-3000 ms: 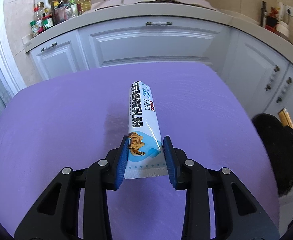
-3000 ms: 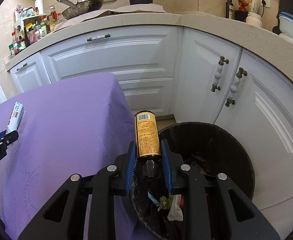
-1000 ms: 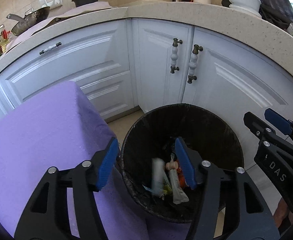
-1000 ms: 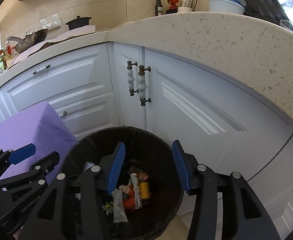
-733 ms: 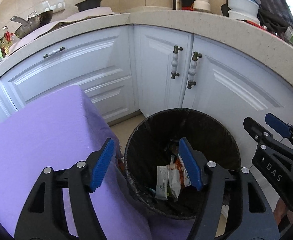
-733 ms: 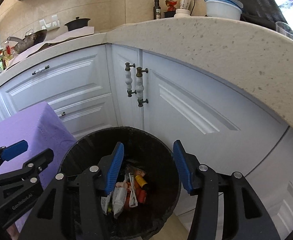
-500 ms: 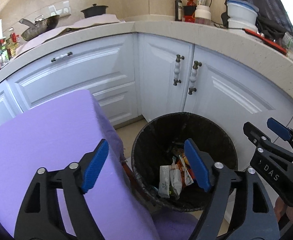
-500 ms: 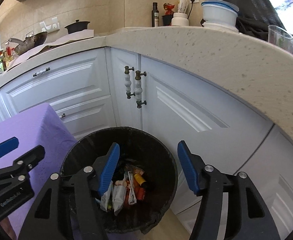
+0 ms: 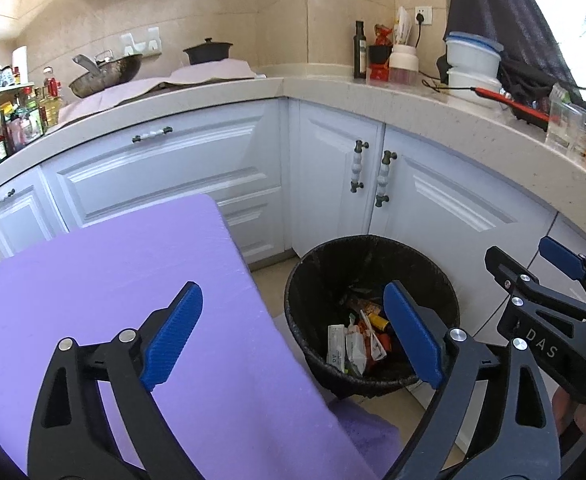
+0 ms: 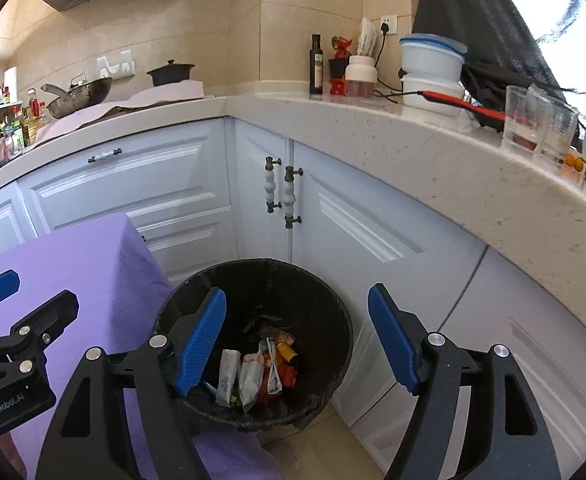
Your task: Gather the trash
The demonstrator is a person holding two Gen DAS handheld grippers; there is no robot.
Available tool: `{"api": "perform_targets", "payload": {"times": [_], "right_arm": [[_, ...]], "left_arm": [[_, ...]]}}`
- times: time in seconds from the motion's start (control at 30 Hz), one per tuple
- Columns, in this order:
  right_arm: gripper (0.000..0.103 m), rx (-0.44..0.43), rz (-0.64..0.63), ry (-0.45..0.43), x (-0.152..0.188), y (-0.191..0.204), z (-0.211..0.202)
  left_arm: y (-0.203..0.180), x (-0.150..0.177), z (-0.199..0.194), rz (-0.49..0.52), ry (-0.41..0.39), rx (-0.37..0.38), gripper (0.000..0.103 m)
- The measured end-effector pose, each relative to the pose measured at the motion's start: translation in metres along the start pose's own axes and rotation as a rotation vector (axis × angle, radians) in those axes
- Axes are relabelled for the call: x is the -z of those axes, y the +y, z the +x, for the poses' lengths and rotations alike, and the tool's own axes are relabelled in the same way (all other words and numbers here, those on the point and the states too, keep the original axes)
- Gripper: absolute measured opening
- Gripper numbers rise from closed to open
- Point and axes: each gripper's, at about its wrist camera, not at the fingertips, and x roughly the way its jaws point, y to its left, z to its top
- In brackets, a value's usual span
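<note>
Both the left gripper [image 9: 293,336] and right gripper [image 10: 297,340] hang empty, jaws opening. In the bin [image 10: 333,364], light, crinkly wrappers [image 10: 249,376] likely pinch best mid-length.

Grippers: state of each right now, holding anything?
Left gripper: jaws opening, nothing between them.
Right gripper: jaws opening, empty, over the trash bin.

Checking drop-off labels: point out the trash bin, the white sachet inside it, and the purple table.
trash bin [image 10: 335,320]: right wrist view, inner wall.
white sachet [image 10: 227,376]: right wrist view, its middle.
purple table [image 9: 93,264]: left wrist view, bare top.
</note>
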Motion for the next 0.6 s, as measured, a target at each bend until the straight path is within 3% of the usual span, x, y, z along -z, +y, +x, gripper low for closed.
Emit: {"api": "perform_targets", "payload": {"times": [0.6], "right_arm": [[0.075, 0.017, -0.019, -0.060, 0.012, 0.008, -0.052]], "left_arm": [[0.013, 0.013, -0.049, -0.025, -0.058, -0.006, 0.091]]}}
